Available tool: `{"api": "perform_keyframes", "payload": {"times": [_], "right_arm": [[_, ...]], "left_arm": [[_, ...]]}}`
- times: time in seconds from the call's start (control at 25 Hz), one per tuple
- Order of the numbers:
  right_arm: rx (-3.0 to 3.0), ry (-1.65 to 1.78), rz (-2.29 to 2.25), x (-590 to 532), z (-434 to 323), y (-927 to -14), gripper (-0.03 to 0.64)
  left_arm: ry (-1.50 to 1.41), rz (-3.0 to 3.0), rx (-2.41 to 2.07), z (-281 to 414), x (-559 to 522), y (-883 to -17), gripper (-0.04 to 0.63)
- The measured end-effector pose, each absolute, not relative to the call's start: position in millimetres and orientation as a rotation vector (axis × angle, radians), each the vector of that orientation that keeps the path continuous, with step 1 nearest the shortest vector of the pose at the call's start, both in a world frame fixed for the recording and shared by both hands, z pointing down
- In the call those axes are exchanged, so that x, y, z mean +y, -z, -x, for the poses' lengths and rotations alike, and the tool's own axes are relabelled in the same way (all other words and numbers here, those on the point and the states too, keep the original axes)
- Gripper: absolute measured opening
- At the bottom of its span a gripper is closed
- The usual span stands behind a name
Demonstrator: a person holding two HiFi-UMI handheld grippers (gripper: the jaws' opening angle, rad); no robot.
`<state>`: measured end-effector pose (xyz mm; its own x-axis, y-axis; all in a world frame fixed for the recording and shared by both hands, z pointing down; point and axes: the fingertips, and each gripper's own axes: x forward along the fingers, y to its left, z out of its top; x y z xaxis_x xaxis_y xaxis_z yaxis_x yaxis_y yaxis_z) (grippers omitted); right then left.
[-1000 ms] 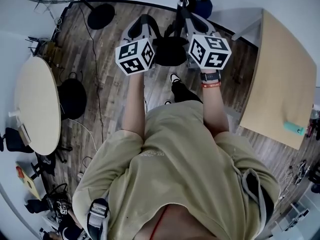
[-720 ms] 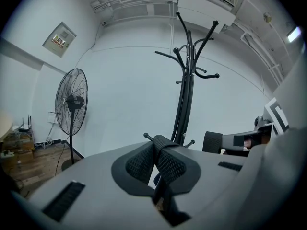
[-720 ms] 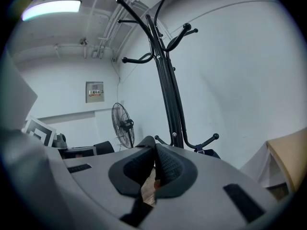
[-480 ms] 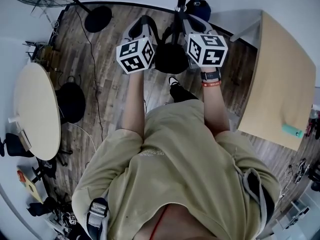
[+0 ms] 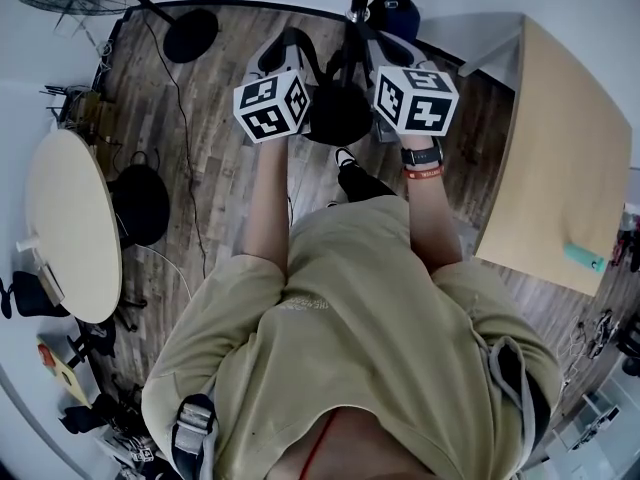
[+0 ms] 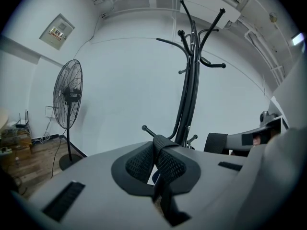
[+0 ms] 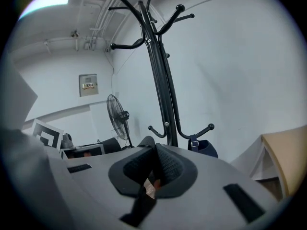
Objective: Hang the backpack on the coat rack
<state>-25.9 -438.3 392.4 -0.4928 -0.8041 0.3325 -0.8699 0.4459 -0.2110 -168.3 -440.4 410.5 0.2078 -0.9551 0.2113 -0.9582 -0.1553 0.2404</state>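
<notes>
The black backpack (image 5: 338, 114) hangs between my two grippers, above the wooden floor. My left gripper (image 5: 284, 58) is shut on one black shoulder strap (image 6: 161, 146), pinched between its mesh pads. My right gripper (image 5: 388, 48) is shut on the other strap (image 7: 148, 145), with a small tag showing below the pinch. The black coat rack (image 6: 191, 75) stands just ahead against the white wall, its upper hooks bare and well above both grippers. The coat rack (image 7: 160, 80) also fills the middle of the right gripper view. The bag's body is hidden in both gripper views.
A dark blue bag (image 7: 202, 146) hangs on a low hook of the rack. A standing fan (image 6: 67, 97) is off to the left. A round table (image 5: 70, 218) lies left and a wooden table (image 5: 565, 158) right. Cables run across the floor.
Both grippers and the backpack have shifted slightly forward toward the coat rack, which now shows a little more at the top of the head view. Both grips are unchanged.
</notes>
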Motion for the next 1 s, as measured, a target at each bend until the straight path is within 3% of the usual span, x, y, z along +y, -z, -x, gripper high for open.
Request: {"api": "perform_keyframes", "payload": {"times": [1.0], "right_arm": [[-2.345, -0.667, -1.453, -458.1, 3.5, -490.7, 0.018]], "left_arm": [[-0.186, -2.034, -1.687, 148.2, -451.3, -509.0, 0.025]]}}
